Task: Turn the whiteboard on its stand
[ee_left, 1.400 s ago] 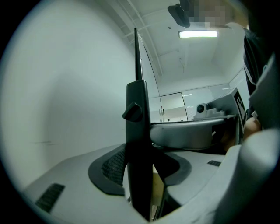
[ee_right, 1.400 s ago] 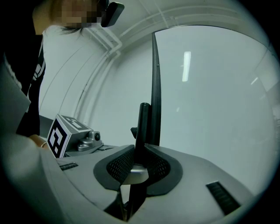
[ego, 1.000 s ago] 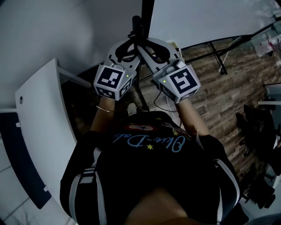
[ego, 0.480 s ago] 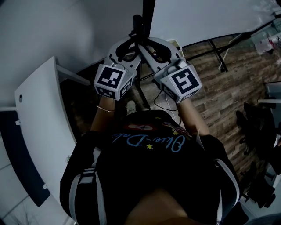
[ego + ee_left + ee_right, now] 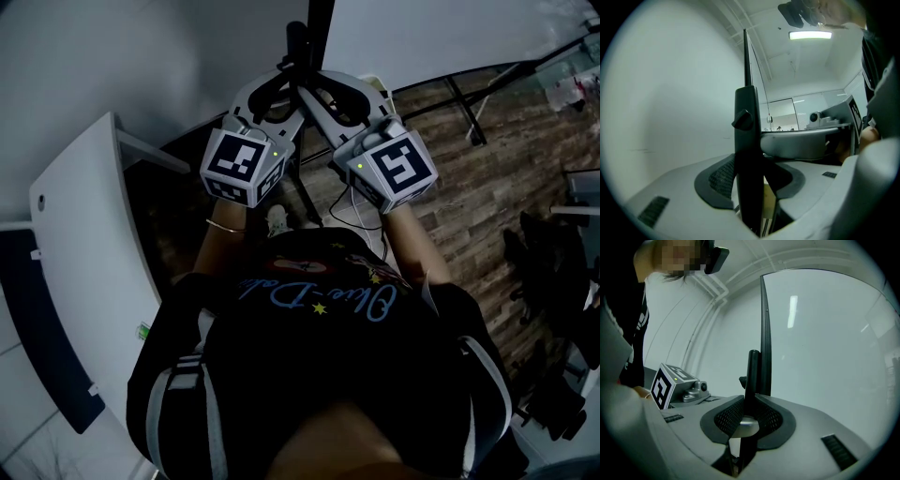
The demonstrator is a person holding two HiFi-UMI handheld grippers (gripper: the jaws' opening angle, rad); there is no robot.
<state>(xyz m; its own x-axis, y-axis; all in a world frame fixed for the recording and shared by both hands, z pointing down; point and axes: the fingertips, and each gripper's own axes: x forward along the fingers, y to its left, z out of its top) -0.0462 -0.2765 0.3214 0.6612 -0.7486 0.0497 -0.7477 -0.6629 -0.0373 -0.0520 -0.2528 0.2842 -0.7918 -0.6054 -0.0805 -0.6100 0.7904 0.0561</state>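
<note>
Head view: I have both grippers side by side, out in front of the chest. My left gripper (image 5: 272,98) is clamped on the black pole (image 5: 296,52) of the stand. My right gripper (image 5: 333,98) squeezes the same pole. The whiteboard (image 5: 441,37) stands just behind the pole, above the wood floor (image 5: 487,187).

Black stand post (image 5: 746,108) clamped between left gripper (image 5: 750,164) fingers (image 5: 717,180), whiteboard (image 5: 740,70) edge above
</note>
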